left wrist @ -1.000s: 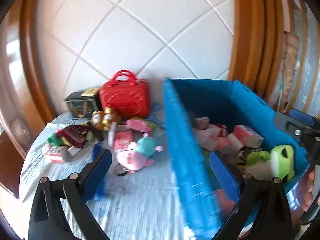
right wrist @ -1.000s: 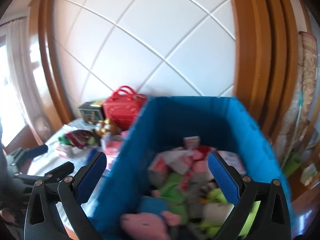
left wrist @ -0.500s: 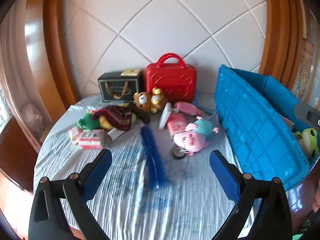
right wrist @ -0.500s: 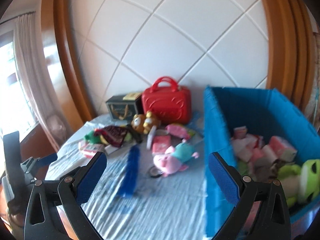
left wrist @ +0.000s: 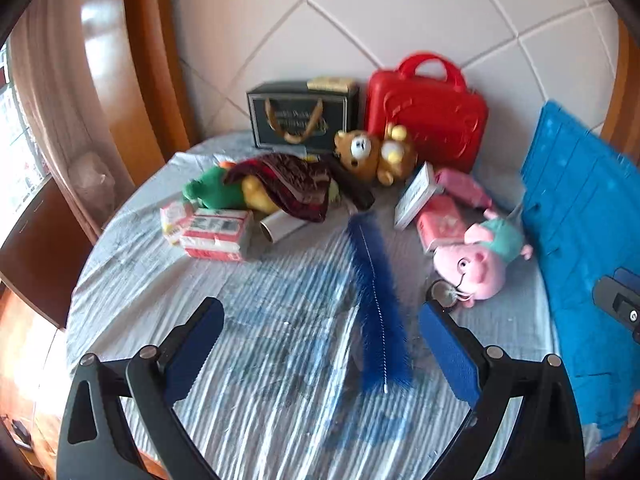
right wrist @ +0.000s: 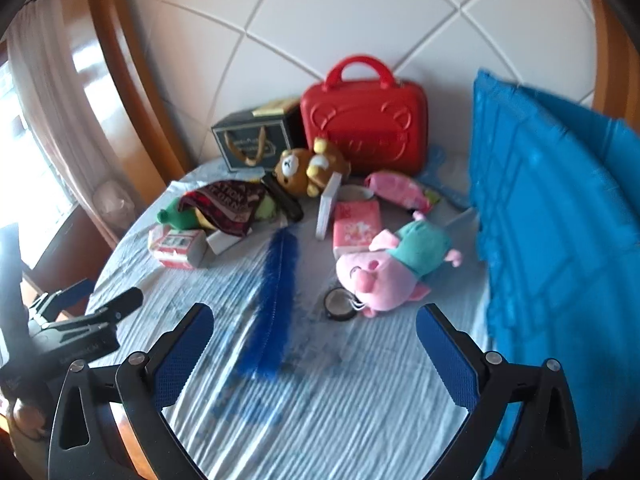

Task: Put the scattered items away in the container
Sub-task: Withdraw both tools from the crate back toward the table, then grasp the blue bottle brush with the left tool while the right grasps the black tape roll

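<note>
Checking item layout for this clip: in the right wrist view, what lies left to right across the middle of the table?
Red-and-white packet → blue feather → pink plush pig → blue container. Both grippers, left and right, are open and empty.

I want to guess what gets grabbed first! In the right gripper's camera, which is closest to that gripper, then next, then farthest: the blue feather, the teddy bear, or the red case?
1. blue feather: nearest, just ahead of the right gripper, slightly left.
2. teddy bear: farther back, mid-table.
3. red case: farthest, upright by the wall.
</note>
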The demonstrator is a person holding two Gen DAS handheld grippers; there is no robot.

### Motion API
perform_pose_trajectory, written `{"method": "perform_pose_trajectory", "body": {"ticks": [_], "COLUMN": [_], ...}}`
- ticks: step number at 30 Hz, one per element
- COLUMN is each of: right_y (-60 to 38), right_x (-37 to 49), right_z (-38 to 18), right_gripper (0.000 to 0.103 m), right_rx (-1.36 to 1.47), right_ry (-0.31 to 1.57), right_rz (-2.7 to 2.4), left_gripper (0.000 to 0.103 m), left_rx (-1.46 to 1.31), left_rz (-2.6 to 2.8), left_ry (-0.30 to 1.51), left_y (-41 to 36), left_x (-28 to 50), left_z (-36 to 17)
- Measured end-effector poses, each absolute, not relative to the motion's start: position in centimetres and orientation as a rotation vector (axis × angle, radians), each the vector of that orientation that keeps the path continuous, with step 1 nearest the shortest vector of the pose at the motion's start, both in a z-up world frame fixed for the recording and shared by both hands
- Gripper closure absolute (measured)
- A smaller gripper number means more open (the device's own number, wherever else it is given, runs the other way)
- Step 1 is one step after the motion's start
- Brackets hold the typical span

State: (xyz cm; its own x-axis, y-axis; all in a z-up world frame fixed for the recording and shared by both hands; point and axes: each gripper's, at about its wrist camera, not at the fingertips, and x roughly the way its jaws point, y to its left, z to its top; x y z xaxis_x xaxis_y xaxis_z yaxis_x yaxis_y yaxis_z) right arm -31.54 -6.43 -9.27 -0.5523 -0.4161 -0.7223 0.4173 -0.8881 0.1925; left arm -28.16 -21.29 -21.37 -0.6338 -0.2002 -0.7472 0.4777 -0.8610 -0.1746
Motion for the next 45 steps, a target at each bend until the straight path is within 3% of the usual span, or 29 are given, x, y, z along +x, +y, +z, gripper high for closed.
{"method": "perform_pose_trajectory", "body": {"ticks": [15, 22, 27, 29, 31, 34, 37, 39, 42, 44, 45], "right_y": [-8.0, -10.6, -12.2, -12.7, -13.5, -13.5, -14.0, -14.3, -14.8, -14.7, -14.6], "right_x": [-39.5, -40.9, -41.2, -41.3, -41.3, -41.2, -41.0, -41.1, -41.3, -41.1, -40.7], "right_z": [-26.9, -30.3, -31.4, -32.1, -32.1, -32.0, -31.8, -31.9, -32.1, -32.1, -32.1], "right_gripper": [0.000, 0.000, 0.001, 0.003, 0.018, 0.033, 0.037, 0.039, 0.039, 0.042, 0.047], "right_rx": [1.483, 1.455, 1.377, 1.385, 1.347, 1.334, 1.319, 1.313, 1.309, 1.302, 1.300], "right_ry": [-0.125, -0.107, -0.092, -0.104, -0.059, -0.060, -0.047, -0.028, 0.003, 0.004, 0.001], "right_rz": [-2.490, -2.515, -2.579, -2.574, -2.625, -2.653, -2.655, -2.658, -2.663, -2.659, -2.650], "left_gripper": [0.005, 0.021, 0.021, 0.021, 0.021, 0.010, 0.009, 0.013, 0.042, 0.069, 0.074], "left_rx": [1.294, 1.352, 1.305, 1.287, 1.283, 1.278, 1.273, 1.265, 1.253, 1.266, 1.274], "left_rz": [-2.560, -2.562, -2.611, -2.615, -2.622, -2.615, -2.623, -2.641, -2.701, -2.742, -2.754], "left_ry": [0.509, 0.433, 0.388, 0.386, 0.439, 0.466, 0.476, 0.471, 0.443, 0.421, 0.416], "left_y": [-21.9, -21.7, -21.3, -21.1, -21.3, -21.6, -21.7, -21.6, -20.8, -20.1, -19.9], "left_x": [-43.4, -44.8, -44.4, -44.3, -44.3, -44.3, -44.2, -44.0, -43.4, -43.0, -42.7], "left_z": [-35.3, -39.4, -40.0, -40.1, -40.2, -40.5, -40.6, -40.6, -40.0, -39.7, -39.6]}}
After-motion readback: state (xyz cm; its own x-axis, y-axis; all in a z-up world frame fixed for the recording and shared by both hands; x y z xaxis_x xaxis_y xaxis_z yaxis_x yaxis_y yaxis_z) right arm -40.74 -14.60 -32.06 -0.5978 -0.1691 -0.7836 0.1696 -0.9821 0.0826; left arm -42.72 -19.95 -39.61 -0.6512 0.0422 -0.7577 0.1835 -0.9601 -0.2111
